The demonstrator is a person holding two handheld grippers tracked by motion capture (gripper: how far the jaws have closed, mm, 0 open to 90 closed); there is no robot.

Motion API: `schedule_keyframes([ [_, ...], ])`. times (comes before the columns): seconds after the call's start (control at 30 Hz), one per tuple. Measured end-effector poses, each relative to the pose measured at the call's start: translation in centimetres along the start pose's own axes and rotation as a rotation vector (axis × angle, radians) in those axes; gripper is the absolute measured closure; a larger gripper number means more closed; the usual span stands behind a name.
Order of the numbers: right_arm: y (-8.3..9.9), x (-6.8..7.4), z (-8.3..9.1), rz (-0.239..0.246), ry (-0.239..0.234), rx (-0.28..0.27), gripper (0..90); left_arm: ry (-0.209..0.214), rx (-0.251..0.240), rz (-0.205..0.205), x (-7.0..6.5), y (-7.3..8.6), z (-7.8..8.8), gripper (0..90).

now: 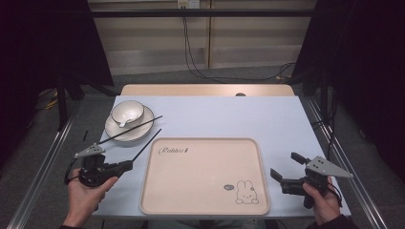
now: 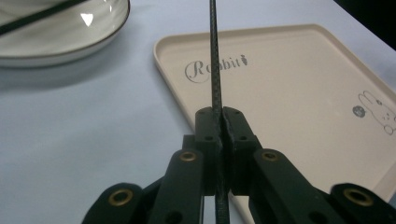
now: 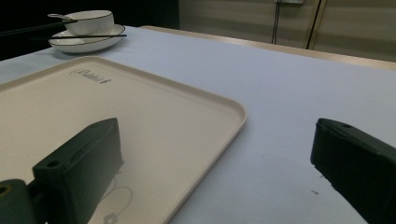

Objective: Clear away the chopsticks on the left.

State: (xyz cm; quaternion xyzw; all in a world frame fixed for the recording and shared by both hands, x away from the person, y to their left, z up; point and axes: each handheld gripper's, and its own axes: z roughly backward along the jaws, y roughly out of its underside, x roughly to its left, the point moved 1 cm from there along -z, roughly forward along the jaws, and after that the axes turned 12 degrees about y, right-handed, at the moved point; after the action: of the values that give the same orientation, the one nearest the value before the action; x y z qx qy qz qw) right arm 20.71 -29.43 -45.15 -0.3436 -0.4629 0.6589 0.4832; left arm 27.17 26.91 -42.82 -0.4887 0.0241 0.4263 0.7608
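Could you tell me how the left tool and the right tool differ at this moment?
The left tool is shut on a black chopstick, while the right tool is open and holds nothing. The left tool sits beside the tray's left edge, near the plate; the right tool sits off the tray's right edge. Both are black, hand-held, and low over the table.

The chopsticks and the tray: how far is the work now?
Done: nothing lies on the tray yet. In hand: the left gripper is shut on one chopstick. Left: the other chopstick rests across the plate; the right gripper is open.
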Motion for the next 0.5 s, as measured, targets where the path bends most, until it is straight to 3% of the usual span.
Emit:
schedule_keyframes([
  [0.2,0.0,0.0,0.0,0.003,-0.003,0.000,1.6,-0.054,0.001,0.063,-1.4,0.5,-2.1,85.8],
  [0.37,0.0,-0.1,0.0,0.002,-0.001,0.001,1.5,-0.091,0.010,0.065,-2.2,0.3,-3.0,85.9],
  [0.5,0.0,0.0,0.0,0.004,-0.005,0.002,1.6,-0.129,0.020,0.108,-2.4,0.6,-4.0,85.9],
])
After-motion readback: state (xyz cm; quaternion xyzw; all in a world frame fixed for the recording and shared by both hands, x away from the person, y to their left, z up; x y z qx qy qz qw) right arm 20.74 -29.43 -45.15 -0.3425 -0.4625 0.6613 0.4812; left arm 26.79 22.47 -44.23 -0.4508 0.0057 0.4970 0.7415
